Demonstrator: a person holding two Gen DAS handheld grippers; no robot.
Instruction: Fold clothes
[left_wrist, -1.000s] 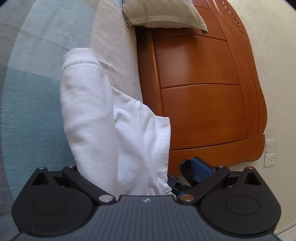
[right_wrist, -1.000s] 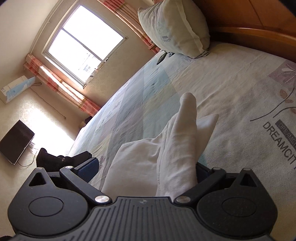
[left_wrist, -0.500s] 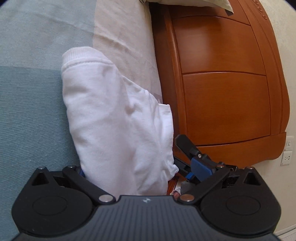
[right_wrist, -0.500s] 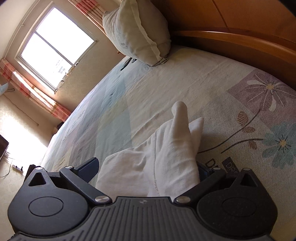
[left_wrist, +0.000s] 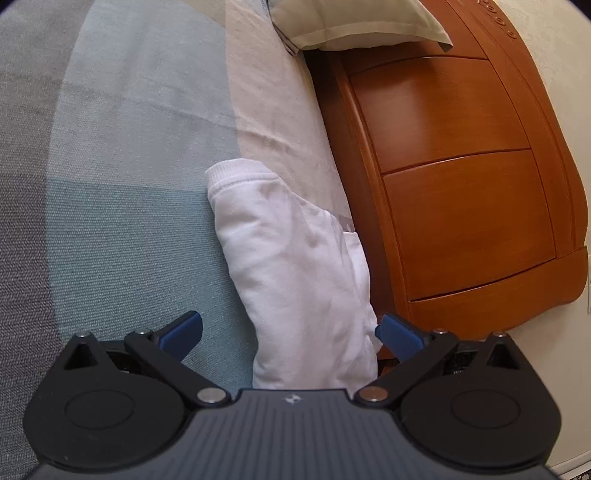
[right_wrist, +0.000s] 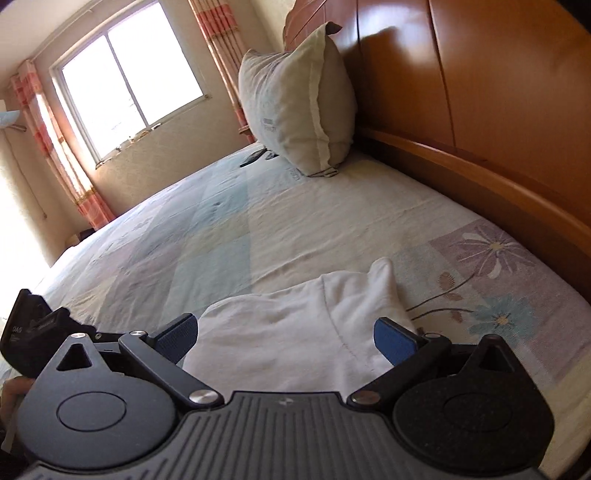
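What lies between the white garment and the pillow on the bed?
Only bare patchwork bedspread separates the white garment from the pillow, seen in the right wrist view.

Patchwork bedspread, pillow against wooden headboard — bright window, perhaps a remote.

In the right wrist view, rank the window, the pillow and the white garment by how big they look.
1. White folded garment, though nearness to the camera inflates it.
2. Bright window and beige upright pillow look about alike; no ranking between them.
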